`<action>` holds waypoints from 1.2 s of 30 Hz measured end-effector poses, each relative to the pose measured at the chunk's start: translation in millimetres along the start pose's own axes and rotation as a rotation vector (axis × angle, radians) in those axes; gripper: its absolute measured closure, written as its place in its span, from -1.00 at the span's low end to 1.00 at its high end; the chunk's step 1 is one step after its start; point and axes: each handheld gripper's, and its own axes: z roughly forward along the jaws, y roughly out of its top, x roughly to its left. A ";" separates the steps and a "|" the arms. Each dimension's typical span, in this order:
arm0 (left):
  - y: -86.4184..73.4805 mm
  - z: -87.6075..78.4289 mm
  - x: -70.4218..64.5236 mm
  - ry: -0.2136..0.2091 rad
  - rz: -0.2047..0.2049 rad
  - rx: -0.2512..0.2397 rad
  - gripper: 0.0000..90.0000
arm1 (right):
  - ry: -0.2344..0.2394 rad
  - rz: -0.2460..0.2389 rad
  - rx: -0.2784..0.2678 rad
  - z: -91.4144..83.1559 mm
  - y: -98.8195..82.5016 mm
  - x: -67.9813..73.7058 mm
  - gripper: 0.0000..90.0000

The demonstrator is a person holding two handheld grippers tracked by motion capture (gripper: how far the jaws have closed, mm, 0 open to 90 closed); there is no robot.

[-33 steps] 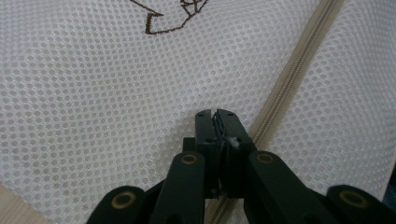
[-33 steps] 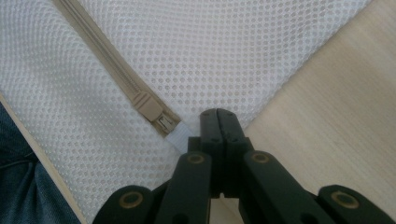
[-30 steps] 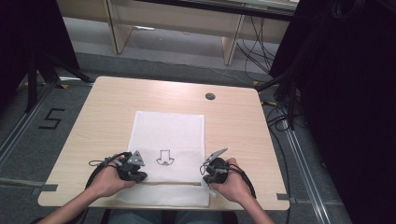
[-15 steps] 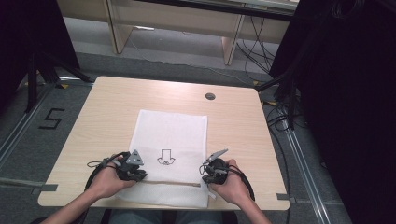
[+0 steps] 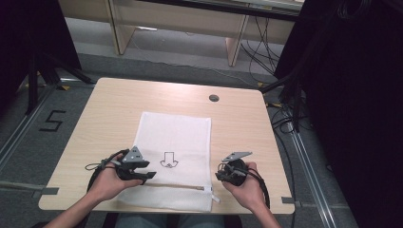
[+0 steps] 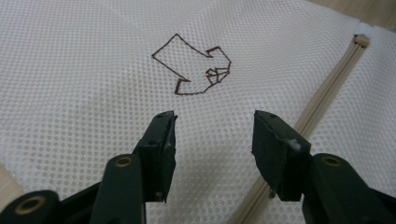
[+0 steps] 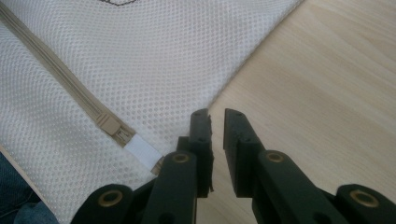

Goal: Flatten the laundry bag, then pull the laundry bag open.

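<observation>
A white mesh laundry bag (image 5: 173, 152) lies flat on the wooden table (image 5: 109, 107), its near edge at the table's 6 o'clock side, with a beige zipper (image 5: 183, 186) running across near that edge and a drawn arrow mark (image 5: 167, 159) above it. The left gripper (image 5: 145, 175) sits on the bag at about 8 o'clock from the arrow mark; its jaws have just been opening and now stand wide apart over the mesh with nothing between them, the zipper (image 6: 322, 107) passing at their 3 o'clock. The right gripper (image 5: 221, 174) sits at the bag's right edge, at 3 o'clock from the arrow mark; its jaws have just been opening and stand a narrow gap apart, nothing between them, over bare wood just beside the bag's edge (image 7: 247, 60), with the zipper end (image 7: 112, 126) at 9 o'clock
</observation>
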 end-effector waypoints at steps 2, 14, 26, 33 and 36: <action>0.2 1.1 -1.9 -0.017 -0.019 -0.004 0.05 | -0.001 0.001 -0.002 -0.5 -0.8 -0.2 0.83; 2.5 3.6 -11.6 -0.071 -0.017 -0.047 -0.03 | 0.040 0.023 -0.010 -0.2 0.0 4.6 0.99; 16.8 19.6 -28.6 -0.106 0.059 -0.049 0.05 | 0.093 0.067 0.119 3.9 0.3 17.2 1.00; 23.4 26.3 -38.3 -0.135 0.105 -0.033 0.09 | 0.105 0.041 0.153 10.9 -1.2 24.0 1.00; 26.8 30.8 -40.8 -0.153 0.109 -0.040 0.12 | 0.112 0.034 0.177 16.7 -2.2 26.7 1.00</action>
